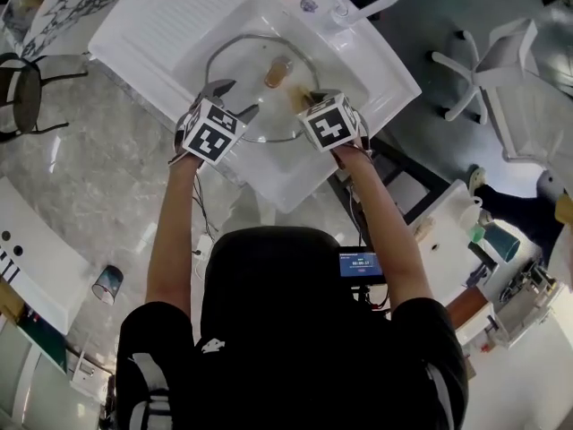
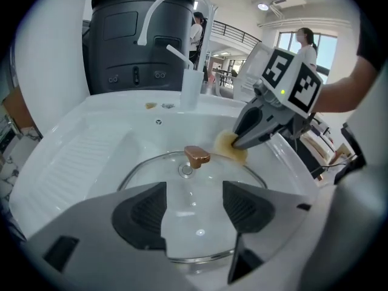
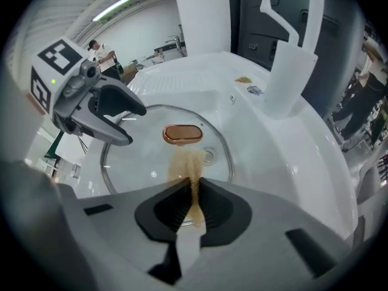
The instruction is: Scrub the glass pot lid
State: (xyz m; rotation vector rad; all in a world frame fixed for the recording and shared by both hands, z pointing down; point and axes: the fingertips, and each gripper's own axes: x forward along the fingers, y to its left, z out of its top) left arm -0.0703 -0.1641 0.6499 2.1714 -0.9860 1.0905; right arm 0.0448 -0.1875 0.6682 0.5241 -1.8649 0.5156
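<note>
Lid [image 1: 243, 83] is lying flat in sink [image 1: 269, 193], knob [image 1: 277, 72] up. R gripper [image 3: 193, 194] is pinching sponge [image 3: 188, 162] tight btwn its jaws, sponge touching the glass at approx 4 o'clock of knob in head view. L gripper [image 2: 194, 206] is sitting over lid's 8 o'clock rim, jaws spread wide, gripping nothing. Faucet [image 1: 376, 3] is standing at sink's 1 o'clock.

Clear, glossy glass lid [image 1: 240, 83] with a polished copper-toned knob [image 1: 277, 72]; smooth glossy white sink [image 1: 143, 27]; porous, rough yellowish sponge [image 3: 188, 162].
</note>
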